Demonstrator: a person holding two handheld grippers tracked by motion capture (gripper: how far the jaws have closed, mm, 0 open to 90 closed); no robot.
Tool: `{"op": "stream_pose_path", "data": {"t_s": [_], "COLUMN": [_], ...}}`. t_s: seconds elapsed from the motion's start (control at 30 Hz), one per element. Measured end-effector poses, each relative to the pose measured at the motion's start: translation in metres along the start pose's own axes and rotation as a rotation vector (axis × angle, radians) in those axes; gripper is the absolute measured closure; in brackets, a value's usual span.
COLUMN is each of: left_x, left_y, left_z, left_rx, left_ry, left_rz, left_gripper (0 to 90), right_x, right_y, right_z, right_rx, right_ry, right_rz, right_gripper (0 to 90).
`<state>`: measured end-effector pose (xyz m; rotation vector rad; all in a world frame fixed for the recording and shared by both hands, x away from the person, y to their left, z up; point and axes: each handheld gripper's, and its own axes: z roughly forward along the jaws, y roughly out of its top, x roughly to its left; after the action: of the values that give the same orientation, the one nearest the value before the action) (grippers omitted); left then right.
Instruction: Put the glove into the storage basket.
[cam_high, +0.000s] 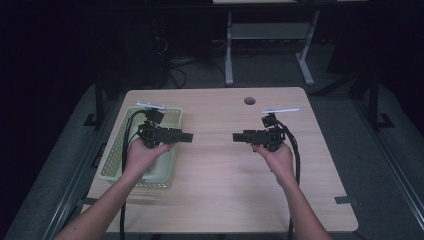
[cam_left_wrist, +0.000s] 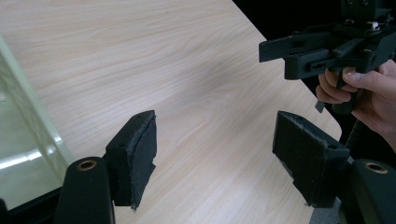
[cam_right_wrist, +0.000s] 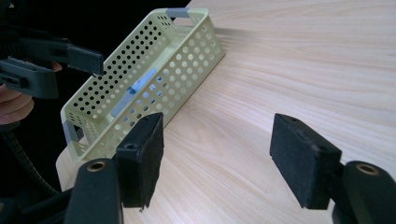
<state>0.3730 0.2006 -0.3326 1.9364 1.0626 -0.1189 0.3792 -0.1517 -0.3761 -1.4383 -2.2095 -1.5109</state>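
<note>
Both hands hold their grippers above a light wooden table (cam_high: 220, 190), jaws pointing at each other across a gap. My left gripper (cam_high: 189, 136) hovers by the right rim of a pale yellow-green perforated basket (cam_high: 112, 160). Its jaws (cam_left_wrist: 215, 140) stand open over bare wood with nothing between them. My right gripper (cam_high: 236, 136) hangs right of centre, also open and empty (cam_right_wrist: 217, 135). The left gripper view catches the right gripper (cam_left_wrist: 275, 58) in a hand at upper right. The right gripper view has the basket (cam_right_wrist: 187, 56) at left and the left gripper (cam_right_wrist: 88, 60) beside it.
A round cable hole (cam_high: 249, 100) sits near the table's far edge. Through the basket's holes I see a bluish strip (cam_right_wrist: 135, 88). Grey tape patches mark the basket's ends (cam_right_wrist: 177, 11). Black cables trail from both grippers toward the near edge. Another desk's white legs (cam_high: 229, 50) stand behind.
</note>
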Motion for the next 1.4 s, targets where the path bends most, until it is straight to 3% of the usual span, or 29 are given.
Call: {"op": "stream_pose_path", "data": {"t_s": [0.33,0.87,1.4], "left_x": [-0.008,-0.033,-0.041], "left_y": [0.0,-0.006,-0.016], "left_z": [0.01,0.029,0.047], "left_rx": [0.006,0.022,0.03], "left_ry": [-0.013,-0.072,-0.109], "left_rz": [0.007,0.063,0.069], "left_gripper": [28.7,27.9,27.0], "right_x": [-0.008,-0.03,-0.049], "right_y": [-0.007,-0.024,-0.042], "right_z": [-0.015,-0.033,-0.051], "right_rx": [0.0,-0.006,-0.005], "right_ry": [-0.017,-0.036,-0.071], "right_rz": [0.008,0.05,0.069], "right_gripper": [33.6,32.6,32.5]}}
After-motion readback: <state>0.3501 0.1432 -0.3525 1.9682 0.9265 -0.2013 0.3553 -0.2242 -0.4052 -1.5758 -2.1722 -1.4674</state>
